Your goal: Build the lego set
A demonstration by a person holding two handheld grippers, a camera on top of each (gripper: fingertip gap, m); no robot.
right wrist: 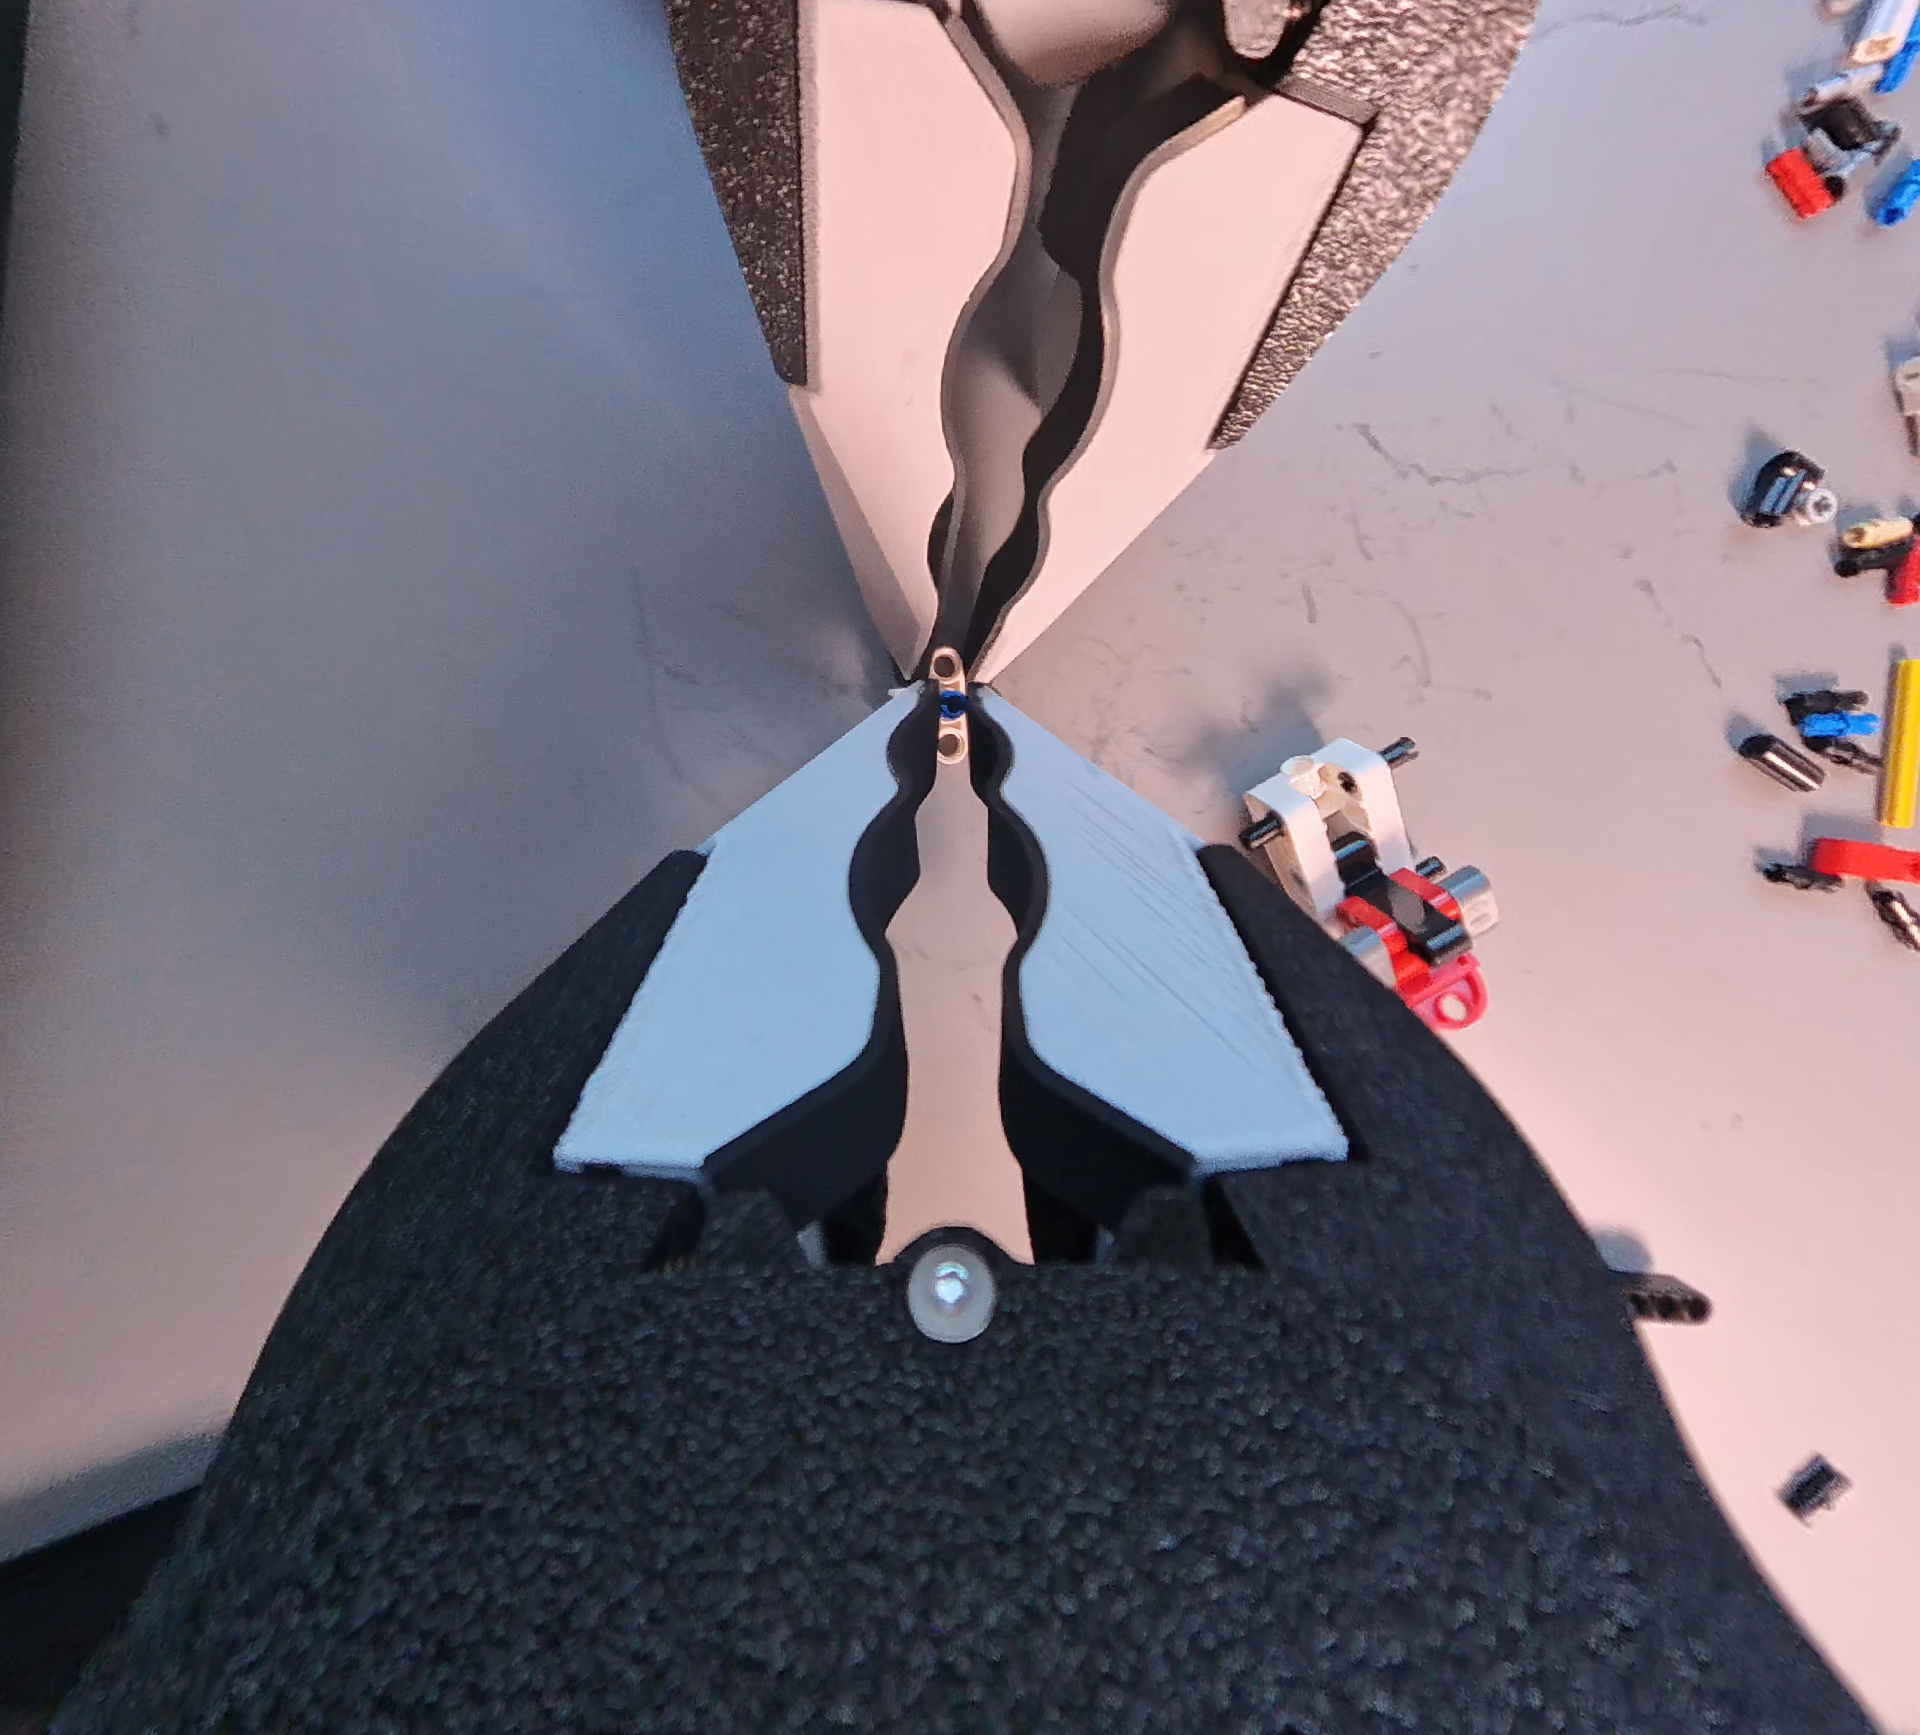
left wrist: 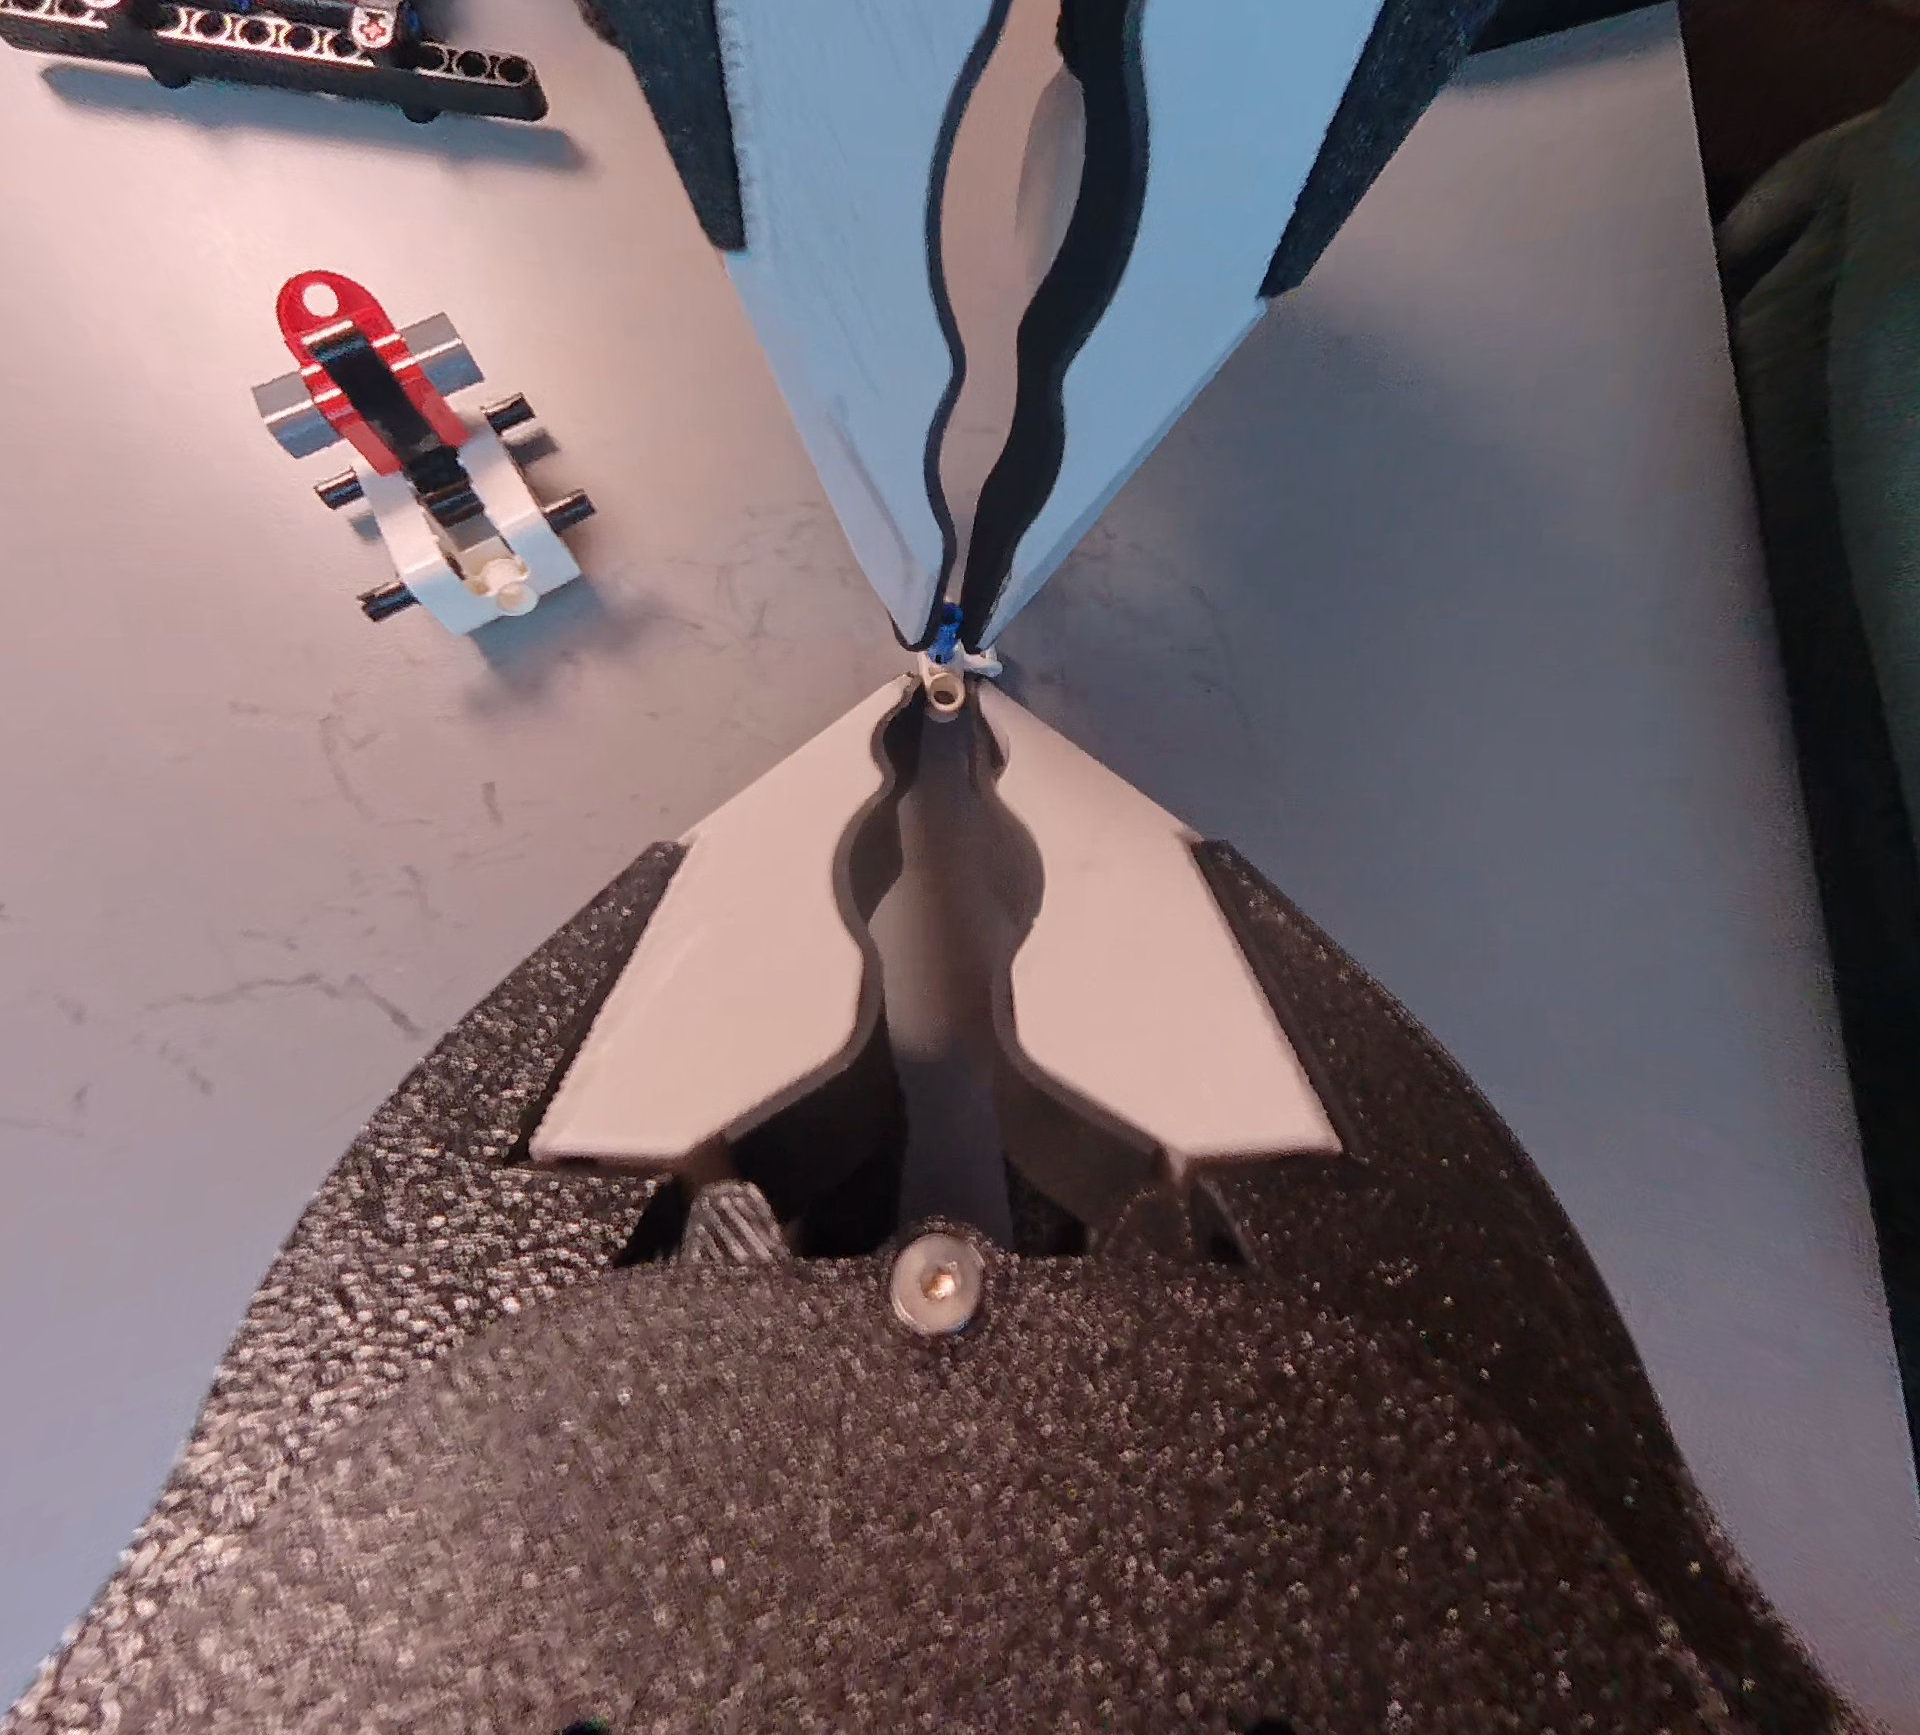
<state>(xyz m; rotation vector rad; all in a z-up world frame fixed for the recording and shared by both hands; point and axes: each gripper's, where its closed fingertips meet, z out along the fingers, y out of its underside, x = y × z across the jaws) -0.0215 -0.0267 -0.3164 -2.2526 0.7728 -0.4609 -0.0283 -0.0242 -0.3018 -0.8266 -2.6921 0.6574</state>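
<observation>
Left wrist view: tongs [left wrist: 940,698] pinch holed white piece [left wrist: 945,679].

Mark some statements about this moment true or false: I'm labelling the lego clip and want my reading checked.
1. The left tool and the right tool meet tip to tip at one small pale beam. True.
2. The pin at that beam is red. False: it is a blue pin.
3. The left tool holds the red, white and black sub-assembly. False: it lies on the table, apart from both tools.
4. Loose parts lie scattered near the right edge of the right wrist view. True.
</observation>
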